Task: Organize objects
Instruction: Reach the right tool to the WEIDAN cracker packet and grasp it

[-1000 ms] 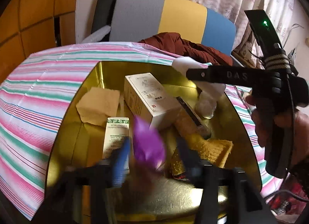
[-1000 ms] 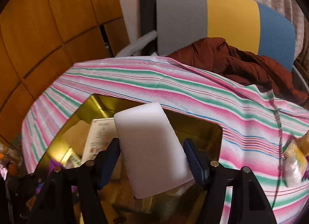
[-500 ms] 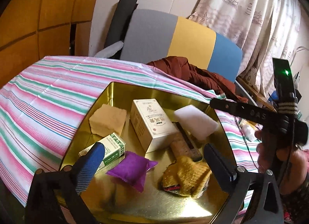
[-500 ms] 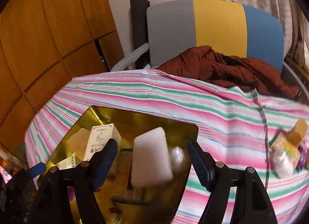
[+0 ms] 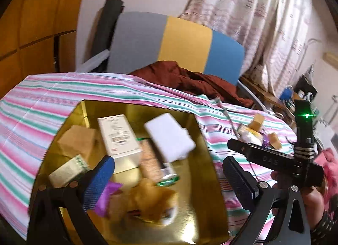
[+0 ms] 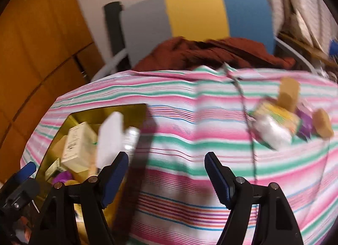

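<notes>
A gold tray (image 5: 196,190) sits on the striped tablecloth. It holds a white sponge block (image 5: 170,137), a white box (image 5: 118,135), a tan block (image 5: 77,143), a small green-and-white box (image 5: 67,171), a purple pouch (image 5: 106,196) and a yellow cloth (image 5: 152,200). My left gripper (image 5: 166,183) is open and empty above the tray's near side. My right gripper (image 6: 166,177) is open and empty over the cloth, right of the tray (image 6: 88,114). A loose pile (image 6: 283,118) of small packets and tan blocks lies on the cloth at the right.
The striped tablecloth (image 6: 190,130) covers the table. A chair with a grey, yellow and blue back (image 5: 173,42) stands behind, with a rust-brown garment (image 5: 186,80) on it. Wooden panels at left, curtains at right. A thin cord (image 6: 245,105) runs across the cloth.
My right gripper let go of the white sponge block into the tray and swung right toward the pile. My left gripper released the purple pouch, opened wide and drew back.
</notes>
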A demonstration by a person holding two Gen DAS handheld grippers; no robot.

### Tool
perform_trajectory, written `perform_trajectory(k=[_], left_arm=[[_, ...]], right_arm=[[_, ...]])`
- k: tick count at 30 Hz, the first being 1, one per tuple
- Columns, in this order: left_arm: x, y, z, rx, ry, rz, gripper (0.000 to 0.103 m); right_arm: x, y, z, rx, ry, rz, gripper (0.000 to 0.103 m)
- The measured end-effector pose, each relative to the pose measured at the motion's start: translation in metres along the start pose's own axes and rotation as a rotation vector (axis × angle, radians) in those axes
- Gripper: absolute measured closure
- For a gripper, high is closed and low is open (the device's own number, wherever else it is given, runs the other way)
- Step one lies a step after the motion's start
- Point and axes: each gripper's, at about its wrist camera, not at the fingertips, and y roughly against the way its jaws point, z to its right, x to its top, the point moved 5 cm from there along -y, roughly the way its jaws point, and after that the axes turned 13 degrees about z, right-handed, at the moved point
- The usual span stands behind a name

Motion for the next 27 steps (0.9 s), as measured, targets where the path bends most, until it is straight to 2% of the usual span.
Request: perform_trajectory(k=[5, 10, 15, 20, 22, 25, 27], left_arm=[[-0.002, -0.011, 0.036, -0.057, -0.051, -0.024, 0.0], [-0.004, -0.017, 0.064, -0.101, -0.092, -0.04, 0.0], [-0.008, -0.018, 0.08, -0.122, -0.106, -0.052, 0.0], [-0.013, -0.019, 0.089, -0.126, -0.099, -0.073, 0.0], [-0.015, -0.02, 0.092, -0.127, -0.102, -0.081, 0.0], [-0.016, -0.022, 0.095, -0.128, -0.104, -0.087, 0.0], [-0.016, -0.023, 0.097, -0.129, -0.107, -0.09, 0.0]], right_arm=[[-0.008, 0.005, 0.037, -0.044, -0.06, -0.007, 0.027], [-0.013, 0.009, 0.064, -0.061, -0.024, -0.007, 0.027], [0.005, 0.0, 0.108, -0.141, 0.046, 0.033, 0.027], [0.021, -0.022, 0.148, -0.21, -0.017, 0.023, 0.027], [0.017, -0.03, 0.144, -0.174, -0.02, -0.002, 0.028], [0.007, -0.03, 0.117, -0.035, 0.024, -0.035, 0.03], [0.008, -0.02, 0.102, 0.045, 0.069, -0.01, 0.03]])
